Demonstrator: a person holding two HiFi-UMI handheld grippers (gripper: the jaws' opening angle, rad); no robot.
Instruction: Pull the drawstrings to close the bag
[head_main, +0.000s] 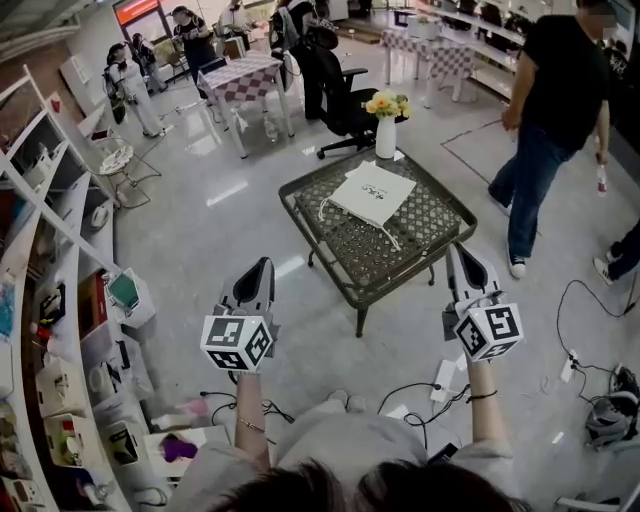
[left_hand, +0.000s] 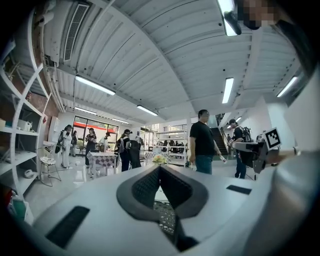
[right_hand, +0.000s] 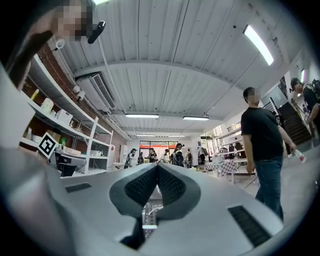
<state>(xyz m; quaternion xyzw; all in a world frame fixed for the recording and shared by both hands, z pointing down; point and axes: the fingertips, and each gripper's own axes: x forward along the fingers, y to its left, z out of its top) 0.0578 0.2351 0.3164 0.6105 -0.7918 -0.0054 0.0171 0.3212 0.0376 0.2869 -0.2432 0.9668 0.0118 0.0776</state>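
A white drawstring bag (head_main: 373, 192) lies flat on a low dark wicker table (head_main: 446, 222), with its white cords (head_main: 329, 205) trailing toward the near side. My left gripper (head_main: 262, 266) hovers in front of the table's near left corner, shut and empty. My right gripper (head_main: 456, 250) hangs off the table's near right edge, also shut with nothing in it. In the left gripper view the jaws (left_hand: 159, 169) are closed over a sliver of the table. In the right gripper view the jaws (right_hand: 157, 167) meet too.
A white vase of yellow flowers (head_main: 386, 125) stands at the table's far corner. A person in black (head_main: 555, 110) walks at the right. White shelving (head_main: 40, 300) lines the left side. Cables and a power strip (head_main: 570, 365) lie on the floor at the right.
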